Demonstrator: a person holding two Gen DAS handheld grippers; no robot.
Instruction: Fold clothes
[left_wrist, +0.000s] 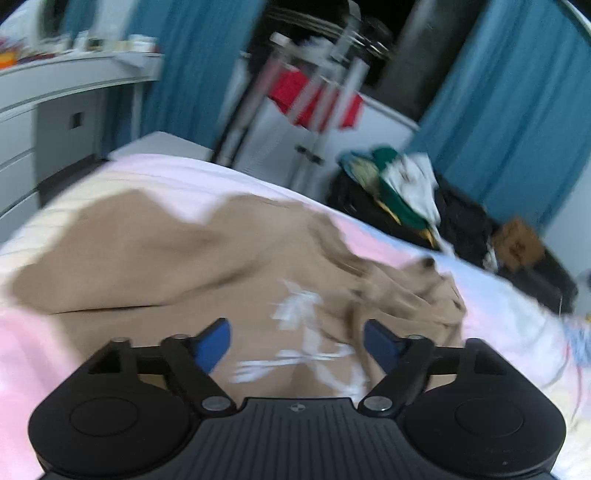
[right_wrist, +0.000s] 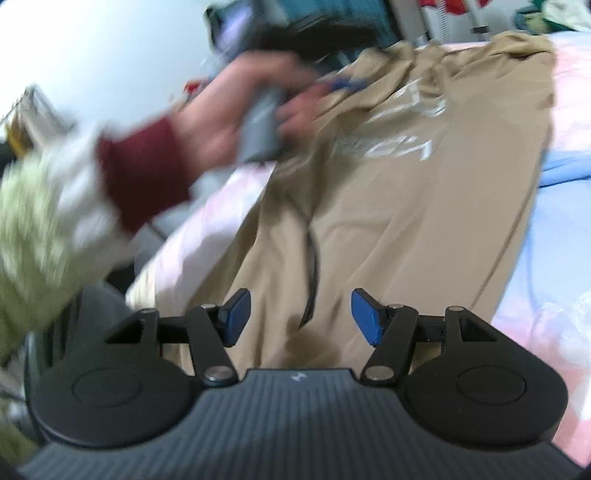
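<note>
While both frames are smeared by motion, the holdings can be listed. Item one: a tan garment (left_wrist: 207, 266) with white lettering, spread over a pink and pale blue bedsheet (left_wrist: 517, 314), filling the centre of each view. Item two: the left gripper (left_wrist: 297, 345), jaws spread wide and empty, low centre of its own frame, directly over the white print; in the right wrist view it appears at upper centre, blurred, held in the left hand (right_wrist: 236, 118) above the printed end. Item three: the right gripper (right_wrist: 301, 314), jaws likewise wide with nothing between them, poised over the plain end of the cloth near a dark fold or slit. Governing relation: in the right wrist view the garment's long axis runs from bottom centre to upper right, away from the right tool and toward the left one, so each gripper sits nearest its own end. Background: blue curtains (left_wrist: 177, 66), a drying rack (left_wrist: 314, 92), a heap of clothes (left_wrist: 399, 184) at right.
</note>
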